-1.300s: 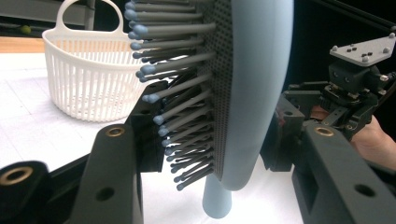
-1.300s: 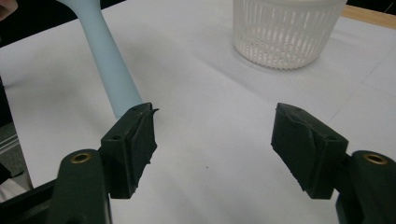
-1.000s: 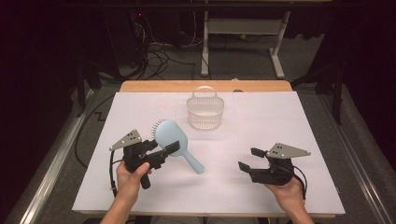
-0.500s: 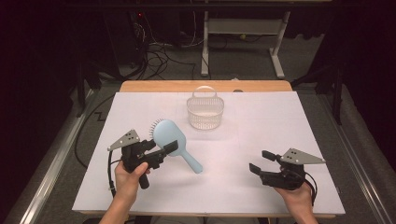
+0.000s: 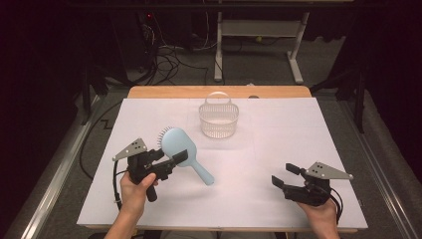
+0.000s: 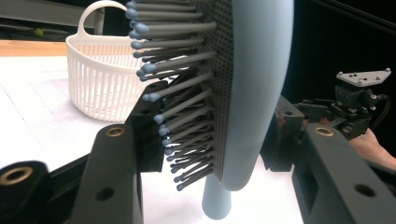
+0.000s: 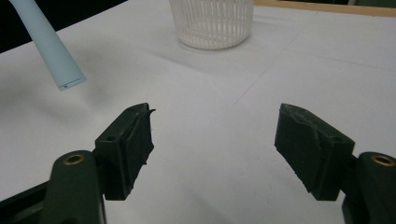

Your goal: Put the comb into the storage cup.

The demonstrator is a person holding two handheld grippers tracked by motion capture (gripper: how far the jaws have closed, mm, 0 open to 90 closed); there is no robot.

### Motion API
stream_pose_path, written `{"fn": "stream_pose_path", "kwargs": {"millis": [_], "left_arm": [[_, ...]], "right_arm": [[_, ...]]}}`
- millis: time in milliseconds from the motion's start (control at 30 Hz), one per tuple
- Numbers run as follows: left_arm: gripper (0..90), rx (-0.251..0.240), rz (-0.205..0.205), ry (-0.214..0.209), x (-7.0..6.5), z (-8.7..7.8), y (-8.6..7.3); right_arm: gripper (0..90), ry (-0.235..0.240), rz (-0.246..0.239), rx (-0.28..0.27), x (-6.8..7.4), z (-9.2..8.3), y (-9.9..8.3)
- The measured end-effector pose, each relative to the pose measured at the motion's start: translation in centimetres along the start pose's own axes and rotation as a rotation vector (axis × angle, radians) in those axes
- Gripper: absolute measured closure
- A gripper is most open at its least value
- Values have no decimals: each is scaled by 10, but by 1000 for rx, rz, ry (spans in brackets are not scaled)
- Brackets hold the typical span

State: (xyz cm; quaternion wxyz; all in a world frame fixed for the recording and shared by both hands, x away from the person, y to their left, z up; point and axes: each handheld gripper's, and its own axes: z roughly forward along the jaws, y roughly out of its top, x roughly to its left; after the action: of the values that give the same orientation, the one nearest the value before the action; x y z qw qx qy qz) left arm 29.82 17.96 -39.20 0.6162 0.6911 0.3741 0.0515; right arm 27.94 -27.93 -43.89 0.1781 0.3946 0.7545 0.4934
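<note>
On the left: left tool [image 5: 171, 160] is clamped on the paddle head of a pale blue hairbrush [image 5: 175, 143], jaws pressing bristle side and smooth back.
Left hand: a hand [image 5: 135, 186] holds that tool above the white surface [image 5: 259, 164].
Hairbrush position: lifted off the surface at its left part, head toward the person's left, handle slanting down toward the middle, its tip hanging free.
Hairbrush handling: likely light, rigid plastic; the bristles look springy and would give under a jaw, and the smooth back may slip. The narrow handle looks the firmer place to hold.
Centre, far side: a white slatted plastic basket [image 5: 219, 118] with a hoop handle stands upright, well apart from the brush.
On the right: right tool [image 5: 284, 175] hovers low, jaws spread wide with nothing between them.
</note>
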Motion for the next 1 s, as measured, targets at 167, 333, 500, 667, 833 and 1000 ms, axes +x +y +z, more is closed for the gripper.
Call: {"fn": "stream_pose_path", "kwargs": {"millis": [167,333,500,667,833,1000], "left_arm": [[512,-3,-6,-4,2,-1,1],[512,-4,-8,1,4,-1,2],[512,-8,-12,5,5,-2,5],[512,-8,-12,15,6,-3,11],[512,-14,-13,32,8,-3,16],[512,-19,-13,32,9,-1,24]], "right_arm": [[271,-11,16,-6,-3,-2,-6],[270,-19,21,-12,-6,-6,-9],[269,-18,27,-11,-7,-8,-13],[267,-24,30,-15,-8,-9,-14],[267,-42,24,-1,-9,-7,-17],[267,-49,22,-5,-9,-8,-17]]}}
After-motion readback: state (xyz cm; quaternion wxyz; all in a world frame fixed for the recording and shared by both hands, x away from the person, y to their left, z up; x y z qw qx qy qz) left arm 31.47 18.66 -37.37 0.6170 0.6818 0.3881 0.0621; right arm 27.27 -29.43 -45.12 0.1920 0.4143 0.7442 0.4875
